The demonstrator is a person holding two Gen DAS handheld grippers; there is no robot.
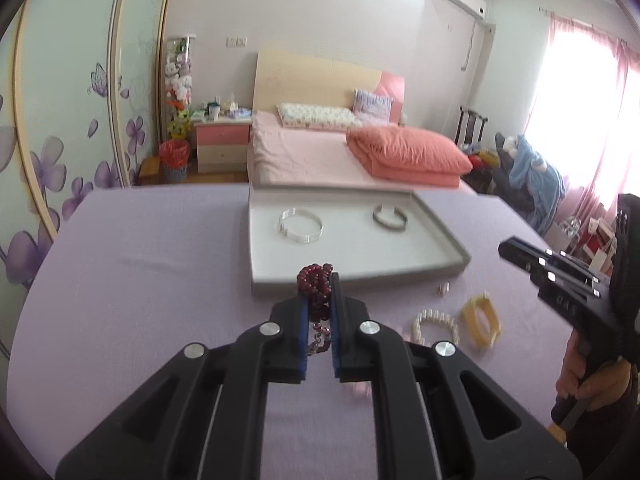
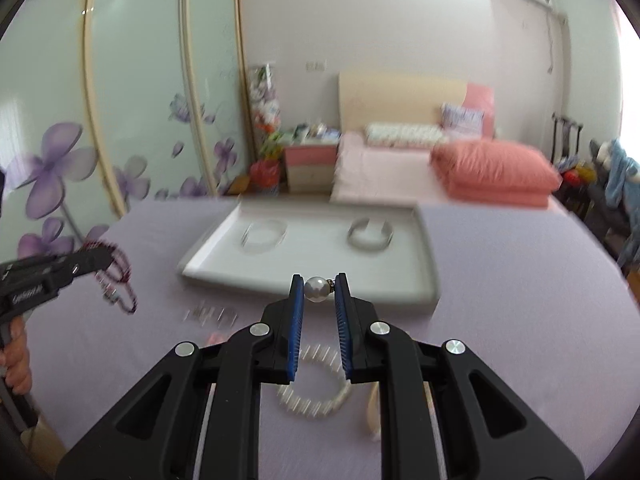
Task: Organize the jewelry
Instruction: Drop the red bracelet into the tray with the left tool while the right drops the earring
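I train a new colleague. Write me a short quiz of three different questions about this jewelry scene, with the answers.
1. True or false: the left gripper is shut on a dark red bead bracelet.
2. What does the right gripper hold? A) a gold ring B) a pearl earring C) a wristwatch
3. How many bangles lie in the white tray?

Key
1. True; in the right wrist view part of the beads dangles below its fingers.
2. B.
3. Two: a clear bangle and a grey bangle. The pearl bracelet and the yellow bangle lie on the purple cloth.
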